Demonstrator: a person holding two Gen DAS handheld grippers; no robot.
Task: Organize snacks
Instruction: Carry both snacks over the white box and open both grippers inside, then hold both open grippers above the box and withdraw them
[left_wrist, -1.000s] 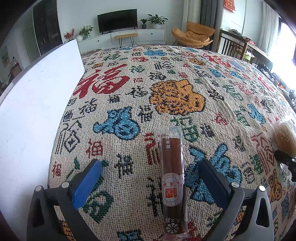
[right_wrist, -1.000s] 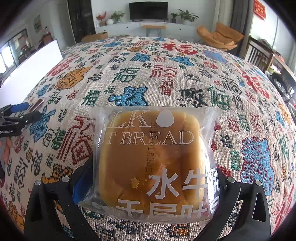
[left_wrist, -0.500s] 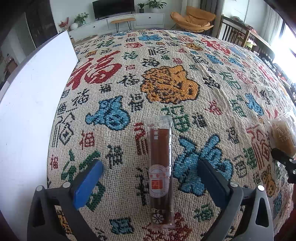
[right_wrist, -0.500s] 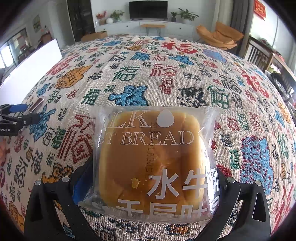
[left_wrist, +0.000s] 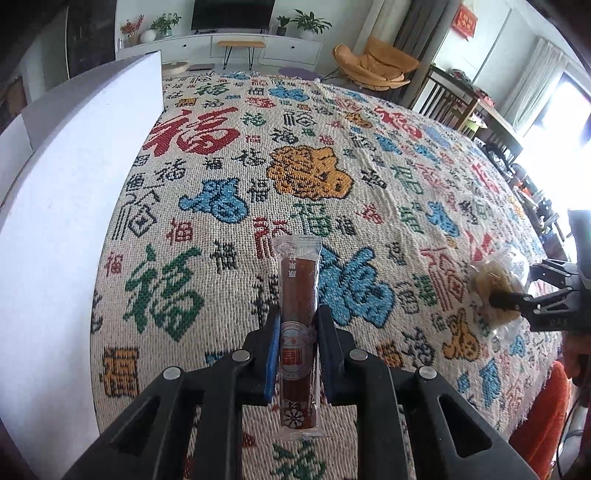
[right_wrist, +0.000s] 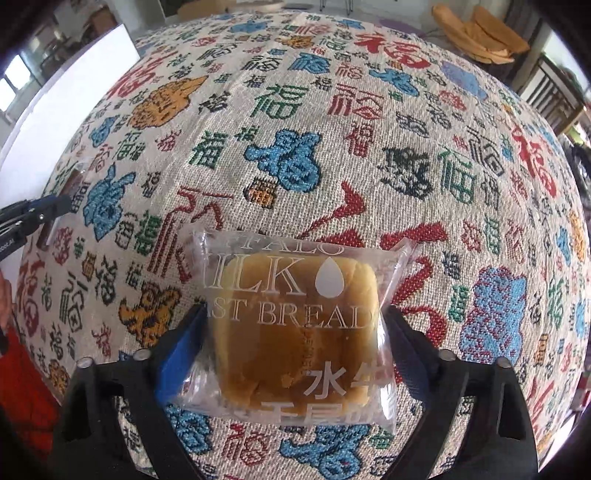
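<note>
Here we have a snack in each gripper. The left gripper (left_wrist: 295, 343) has just been closing, and its jaws now clamp the brown stick (left_wrist: 298, 325) across its lower middle, over the round label. We take it there, we judge, because the stick is long and narrow: a grip near the middle keeps it from swinging, and the two ends reach out beyond the jaws, the far one pointing away along the cloth (left_wrist: 332, 177). The right gripper (right_wrist: 291, 332) has also been closing, and its jaws stand wide but press on the two side edges of the bread pack (right_wrist: 291, 317), which fills the gap between them. The wide hold suits a soft, square loaf; pinching harder would likely crush it. Both snacks seem to sit just clear of the surface, though we cannot tell for sure from these views. To the left of the left jaws lies a white board (left_wrist: 55, 221), possibly the place where the snacks will go. Each gripper shows at the edge of the other's view, well apart.
</note>
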